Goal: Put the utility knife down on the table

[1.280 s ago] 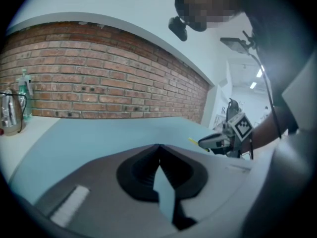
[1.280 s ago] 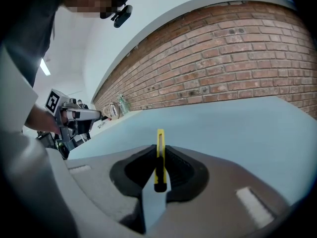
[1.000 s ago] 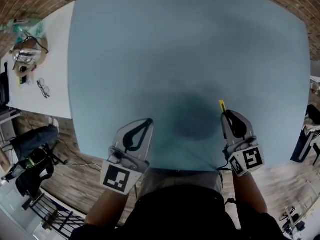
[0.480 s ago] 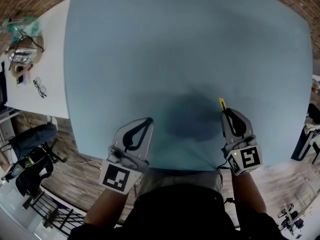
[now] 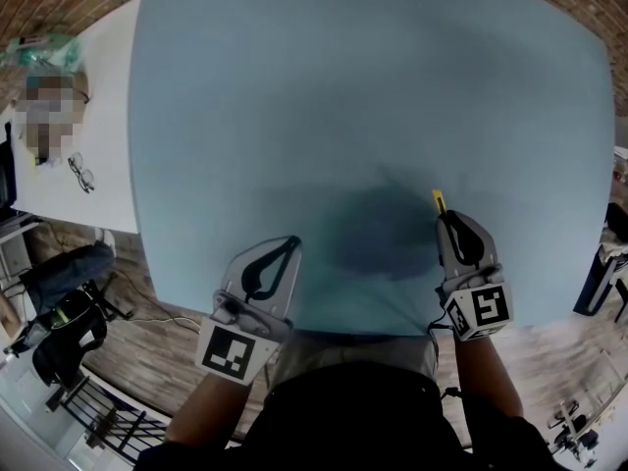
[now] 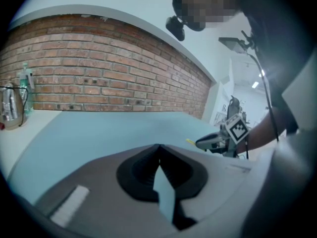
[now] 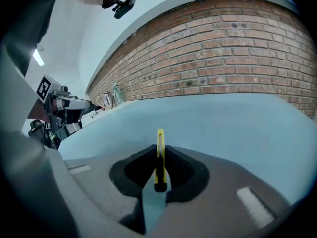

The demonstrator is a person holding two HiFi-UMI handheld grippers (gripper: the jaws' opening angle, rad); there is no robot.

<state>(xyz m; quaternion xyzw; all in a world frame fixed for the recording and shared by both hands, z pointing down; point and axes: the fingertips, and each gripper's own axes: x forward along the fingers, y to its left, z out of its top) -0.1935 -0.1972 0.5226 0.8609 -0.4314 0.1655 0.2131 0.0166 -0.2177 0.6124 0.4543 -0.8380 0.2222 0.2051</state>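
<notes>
Pale blue table [image 5: 373, 96]: bare surface. Left gripper [image 5: 291, 240]: held over the near edge, jaw tips pressed together, nothing between them. Right gripper [image 5: 444, 222]: held over the near right of the table, jaws pinching the utility knife [image 7: 159, 157]. Knife: slim, yellow, black slider, set edgewise, its tip projecting past the jaws.

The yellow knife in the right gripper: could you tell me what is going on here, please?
A person holds a grey two-jaw gripper in each hand over the near edge of a pale blue table. The right gripper is shut on a slim yellow utility knife, whose tip pokes forward past the jaws; it is not yet released. The left gripper is shut on nothing and hangs beside it.
</notes>
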